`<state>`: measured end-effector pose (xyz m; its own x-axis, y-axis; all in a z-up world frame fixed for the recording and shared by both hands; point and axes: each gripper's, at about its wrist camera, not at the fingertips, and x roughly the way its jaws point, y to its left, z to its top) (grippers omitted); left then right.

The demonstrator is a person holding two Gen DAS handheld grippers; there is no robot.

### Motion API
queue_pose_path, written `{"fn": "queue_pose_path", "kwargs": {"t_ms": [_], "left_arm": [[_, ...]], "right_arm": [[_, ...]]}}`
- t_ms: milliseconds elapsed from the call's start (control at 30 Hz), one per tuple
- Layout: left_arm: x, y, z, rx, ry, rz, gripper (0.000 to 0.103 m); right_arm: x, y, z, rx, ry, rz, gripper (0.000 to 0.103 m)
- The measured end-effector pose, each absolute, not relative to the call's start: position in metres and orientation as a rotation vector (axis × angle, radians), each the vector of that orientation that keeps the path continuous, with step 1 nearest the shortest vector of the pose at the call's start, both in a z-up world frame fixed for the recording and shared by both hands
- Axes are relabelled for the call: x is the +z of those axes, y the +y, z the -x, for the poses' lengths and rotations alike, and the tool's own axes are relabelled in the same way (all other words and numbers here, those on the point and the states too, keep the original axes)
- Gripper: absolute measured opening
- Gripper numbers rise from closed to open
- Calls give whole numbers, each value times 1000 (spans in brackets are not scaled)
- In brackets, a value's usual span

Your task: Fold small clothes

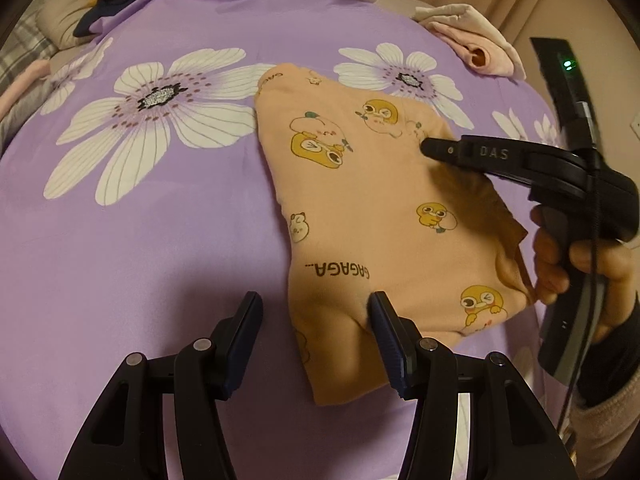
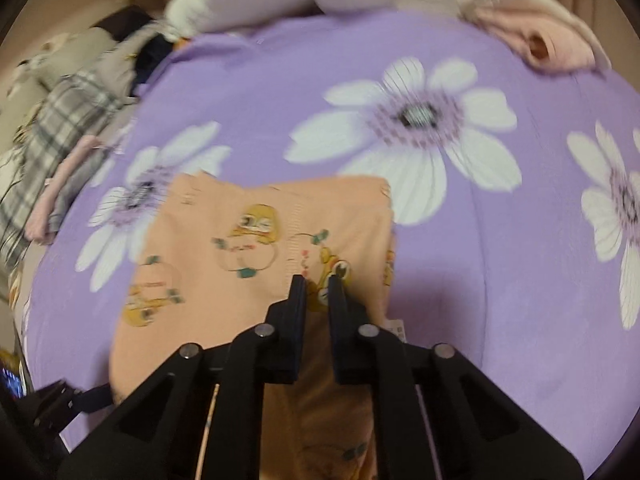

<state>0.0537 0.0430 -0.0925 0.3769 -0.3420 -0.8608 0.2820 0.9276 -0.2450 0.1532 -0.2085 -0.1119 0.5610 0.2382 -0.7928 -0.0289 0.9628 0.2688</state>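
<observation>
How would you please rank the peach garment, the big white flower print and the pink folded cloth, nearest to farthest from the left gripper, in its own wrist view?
1. Peach garment, at the left gripper, touching its right finger.
2. White flower print, upper left.
3. Pink folded cloth, far upper right.

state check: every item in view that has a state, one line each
orange printed garment: folded, lying flat on the sheet
left gripper: jaws open, straddling the garment's near edge
right gripper: jaws shut, over the garment; any grip unclear
pink clothes: folded pile at far right edge
purple flowered sheet: spread smooth
</observation>
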Motion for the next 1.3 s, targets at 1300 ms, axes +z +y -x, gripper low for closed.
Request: {"fn": "queue_pose_path", "kwargs": {"t_ms": [1300], "left_arm": [[-86,8,-133,-474,1074,117,44]], "right_arm": [[-117,-206,-53,348,925,-128,6]]}}
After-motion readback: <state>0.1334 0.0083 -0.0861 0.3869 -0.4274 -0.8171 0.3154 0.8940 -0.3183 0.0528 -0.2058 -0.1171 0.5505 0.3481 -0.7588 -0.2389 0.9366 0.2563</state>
